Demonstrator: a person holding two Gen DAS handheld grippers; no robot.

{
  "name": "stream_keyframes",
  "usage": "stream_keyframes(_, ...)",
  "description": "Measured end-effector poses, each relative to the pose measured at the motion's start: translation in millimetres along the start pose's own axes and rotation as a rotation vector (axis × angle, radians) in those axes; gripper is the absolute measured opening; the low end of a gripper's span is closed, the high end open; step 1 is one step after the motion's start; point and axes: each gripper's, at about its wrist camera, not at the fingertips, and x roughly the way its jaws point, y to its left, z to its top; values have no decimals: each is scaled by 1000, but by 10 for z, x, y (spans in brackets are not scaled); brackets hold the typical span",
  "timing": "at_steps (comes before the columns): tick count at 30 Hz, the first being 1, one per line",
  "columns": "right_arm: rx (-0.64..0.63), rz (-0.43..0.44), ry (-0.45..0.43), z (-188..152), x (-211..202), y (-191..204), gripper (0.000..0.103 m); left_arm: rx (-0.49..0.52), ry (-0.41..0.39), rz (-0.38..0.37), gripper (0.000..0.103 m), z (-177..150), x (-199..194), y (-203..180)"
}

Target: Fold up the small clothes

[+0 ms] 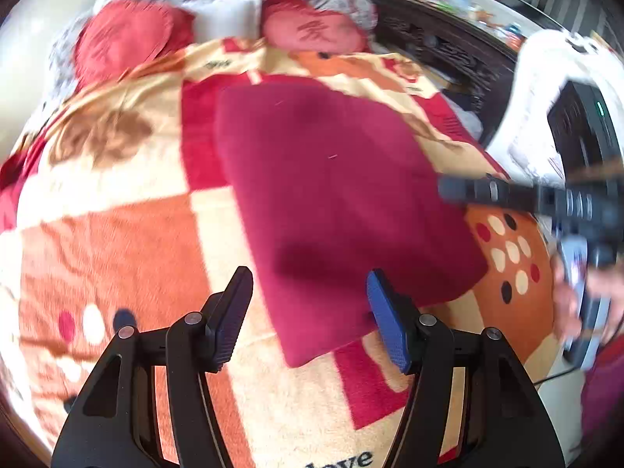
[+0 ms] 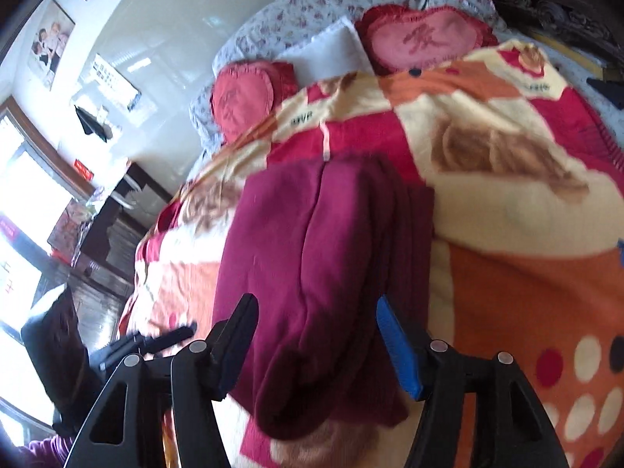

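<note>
A dark red garment lies folded into a flat rectangle on the patterned blanket. My left gripper is open and empty, hovering above the garment's near corner. My right gripper is open and empty above the garment, which shows a lengthwise fold ridge in the right wrist view. In the left wrist view the right gripper reaches in from the right edge, blurred. In the right wrist view the left gripper shows at the lower left.
Two red heart-shaped cushions and a white pillow lie at the head of the bed. Dark wooden furniture stands beyond the bed's right side. A white appliance is at the right.
</note>
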Motion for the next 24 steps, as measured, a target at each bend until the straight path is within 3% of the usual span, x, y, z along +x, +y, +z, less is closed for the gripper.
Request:
stream_keyframes(1,-10,8,27,-54,66,24,52,-19,7,-9,61,-10,8,27)
stream_keyframes(3,-55,-47,72,-146,207,83,18,-44,16,-8,61,-26,21,50)
stream_keyframes(6,-70,-63,40,-203,131,85,16,-48,13,-12,61,-60,-1,33)
stream_keyframes(9,-115,-131,23,-229,39,54,15,-41,28,-14,61,-102,61,-9)
stream_keyframes(12,-144,-259,45,-295,210,-74,15,-36,47,2,61,-122,179,-35)
stream_keyframes(17,-87,-179,29,-270,86,-147,16,-47,18,-3,61,-75,107,-22)
stream_keyframes(18,-88,-170,21,-260,39,-124,22,-47,8,-1,61,-52,88,-15)
stream_keyframes(21,-105,-203,-30,-190,-82,-26,55,-71,-7,-10,61,21,74,26)
stream_keyframes(24,-100,-188,-67,-119,-101,32,60,-92,-7,-12,61,102,111,68)
